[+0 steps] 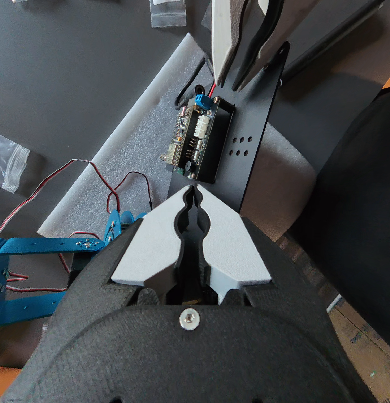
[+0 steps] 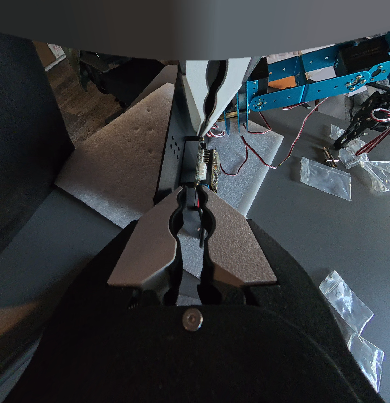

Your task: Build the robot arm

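Observation:
A black metal plate [image 1: 244, 152] carries a black box with a circuit board [image 1: 194, 139] on it and is held on edge over a white foam sheet [image 1: 124, 163]. My left gripper [image 1: 194, 187] is shut on the plate's near edge. My right gripper [image 1: 228, 86] shows at the top of the left wrist view, closed on the far end by the blue terminal and red wire. In the right wrist view my right gripper [image 2: 192, 190] clamps the plate [image 2: 168, 157] just below the board [image 2: 208, 163]. The left gripper [image 2: 201, 134] holds the opposite end.
A blue metal robot arm [image 2: 298, 96] with red, white and black servo wires lies beside the foam [image 2: 115, 163]; it also shows in the left wrist view [image 1: 48, 244]. Its black claw [image 2: 364, 124] and several clear plastic bags [image 2: 324, 176] lie on the grey table. A dark chair [image 1: 353, 196] stands past the table edge.

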Demonstrator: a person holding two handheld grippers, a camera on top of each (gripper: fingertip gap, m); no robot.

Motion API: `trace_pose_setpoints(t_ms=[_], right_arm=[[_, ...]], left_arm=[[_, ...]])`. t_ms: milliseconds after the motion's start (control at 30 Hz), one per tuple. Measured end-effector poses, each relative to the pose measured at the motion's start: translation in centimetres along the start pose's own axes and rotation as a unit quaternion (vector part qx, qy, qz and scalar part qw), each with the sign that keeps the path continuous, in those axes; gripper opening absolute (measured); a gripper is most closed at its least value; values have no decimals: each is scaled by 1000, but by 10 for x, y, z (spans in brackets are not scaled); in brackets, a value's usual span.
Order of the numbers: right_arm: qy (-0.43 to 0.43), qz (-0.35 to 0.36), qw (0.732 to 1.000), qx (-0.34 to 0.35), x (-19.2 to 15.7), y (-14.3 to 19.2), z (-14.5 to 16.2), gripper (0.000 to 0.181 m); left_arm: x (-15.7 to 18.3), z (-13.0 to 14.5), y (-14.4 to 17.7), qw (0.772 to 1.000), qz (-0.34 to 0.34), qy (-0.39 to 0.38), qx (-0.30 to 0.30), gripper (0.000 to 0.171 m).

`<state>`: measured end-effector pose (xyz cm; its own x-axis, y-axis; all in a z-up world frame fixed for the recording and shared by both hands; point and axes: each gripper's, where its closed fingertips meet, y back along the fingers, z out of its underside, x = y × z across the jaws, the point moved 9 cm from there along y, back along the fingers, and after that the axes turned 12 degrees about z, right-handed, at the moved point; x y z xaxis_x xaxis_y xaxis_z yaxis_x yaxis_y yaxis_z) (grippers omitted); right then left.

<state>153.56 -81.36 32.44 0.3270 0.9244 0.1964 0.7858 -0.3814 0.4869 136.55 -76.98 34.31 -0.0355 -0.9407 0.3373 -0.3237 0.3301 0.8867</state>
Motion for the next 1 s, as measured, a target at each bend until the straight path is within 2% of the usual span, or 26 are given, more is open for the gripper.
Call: trace_pose_setpoints(t_ms=[667,767,833,900,1000], right_arm=[[4,3,1000,-15,0,0,3,9],[0,18,1000,-6,2,5,3,8],[-14,55,998,-5,11,14,5,8],[-34,124,992,-20,29,30,11,9],[-67,214,971,-78,66,54,35,8]], left_arm=[[1,3,5,999,12,20,27,0],[4,3,9,998,30,20,49,0],[5,4,16,996,30,26,76,0],[5,8,27,993,22,36,113,0],[7,17,45,984,15,52,168,0]])
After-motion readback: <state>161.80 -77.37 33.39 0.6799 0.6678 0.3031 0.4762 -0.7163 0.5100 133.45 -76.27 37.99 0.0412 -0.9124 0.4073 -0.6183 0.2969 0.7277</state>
